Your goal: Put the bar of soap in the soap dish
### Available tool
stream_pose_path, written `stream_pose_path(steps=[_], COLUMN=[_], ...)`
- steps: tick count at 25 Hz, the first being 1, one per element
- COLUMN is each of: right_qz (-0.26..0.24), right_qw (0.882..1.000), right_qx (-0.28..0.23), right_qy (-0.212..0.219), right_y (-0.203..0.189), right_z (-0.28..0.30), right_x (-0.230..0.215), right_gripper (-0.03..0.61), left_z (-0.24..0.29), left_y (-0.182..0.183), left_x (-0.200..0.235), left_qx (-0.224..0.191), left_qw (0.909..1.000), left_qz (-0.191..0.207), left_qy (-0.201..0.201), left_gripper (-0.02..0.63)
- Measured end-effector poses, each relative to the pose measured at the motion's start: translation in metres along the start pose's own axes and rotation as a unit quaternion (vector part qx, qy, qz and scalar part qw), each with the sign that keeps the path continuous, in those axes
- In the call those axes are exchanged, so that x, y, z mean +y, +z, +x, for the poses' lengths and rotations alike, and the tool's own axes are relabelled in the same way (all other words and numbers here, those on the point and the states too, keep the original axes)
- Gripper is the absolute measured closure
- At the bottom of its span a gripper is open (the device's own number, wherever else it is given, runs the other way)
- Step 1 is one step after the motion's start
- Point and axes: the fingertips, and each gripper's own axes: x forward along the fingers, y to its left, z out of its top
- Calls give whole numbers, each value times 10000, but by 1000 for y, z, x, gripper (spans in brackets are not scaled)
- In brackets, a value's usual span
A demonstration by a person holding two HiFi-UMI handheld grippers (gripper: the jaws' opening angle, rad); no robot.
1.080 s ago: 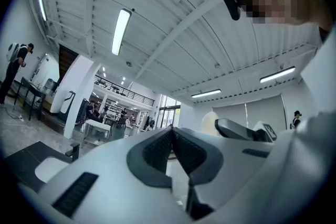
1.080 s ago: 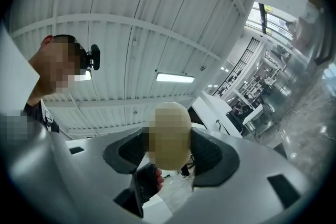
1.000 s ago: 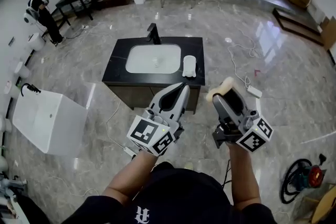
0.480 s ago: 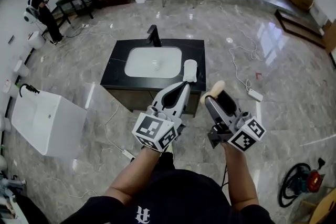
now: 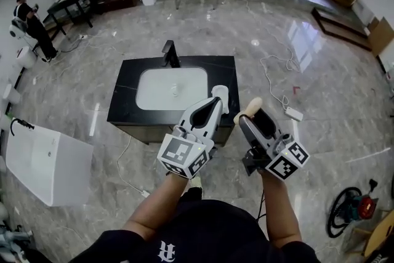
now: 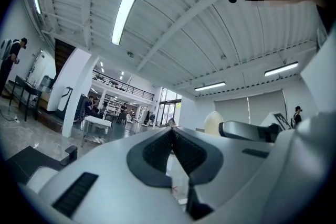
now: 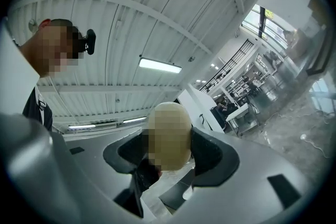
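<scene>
A cream oval bar of soap (image 5: 251, 108) sits clamped at the tip of my right gripper (image 5: 250, 111), which is shut on it and held in the air right of the vanity. In the right gripper view the bar of soap (image 7: 168, 135) fills the space between the jaws. My left gripper (image 5: 216, 100) is shut with nothing in it, its tips meeting in the left gripper view (image 6: 171, 131). A white soap dish (image 5: 221, 97) lies on the black vanity top (image 5: 123, 98), right of the white basin (image 5: 170, 87), just beyond the left gripper's tip.
A black faucet (image 5: 168, 53) stands behind the basin. A white tub (image 5: 38, 161) sits on the marble floor at the left. Cables and a power strip (image 5: 292, 113) lie right of the vanity. A red-and-black tool (image 5: 354, 209) rests at the lower right. A person (image 5: 29, 21) stands far left.
The vanity has slid left and down in the head view. Both grippers stay raised and shut, the right one holding the soap; they now sit closer to the vanity's right end.
</scene>
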Motion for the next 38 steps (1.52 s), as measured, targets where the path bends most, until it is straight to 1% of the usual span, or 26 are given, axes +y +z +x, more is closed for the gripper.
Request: stream_pose_path(steps=[7,13,17,24,29,34,38], right_qz=[25,65,154,248,170,248,289], right_qw=[9989,9967,9944,9910,9860,9779,9712], right_qx=[-17,44,170,292,698,1192,1552], right_qy=[-468,-811,-1032,-1281,-1503,-1698,-1787], right_y=[-13,-37,-52,-67,-92,-128,-157], right_z=[56,86,95,107,109,108,111], right_x=[-44,-79,-103,-150,-190,-233,-262], right_gripper=[319,319,319,319,319,319,319], left_z=[42,62,75,102,125,148,163], left_y=[-10,-23,-36,-62,-75,-99,-119], left_x=[65,105,124,142,150,166,176], left_qx=[143,185,250,440,428,479,541], left_qw=[9993,9983,9978,9966,9964,9968,9971], left_qz=[-96,-171,-274,-327,-357,-370,-249], left_qy=[-327,-527,-558,-623,-634,-523,-466], left_gripper=[607,607,607,607,607,607,607])
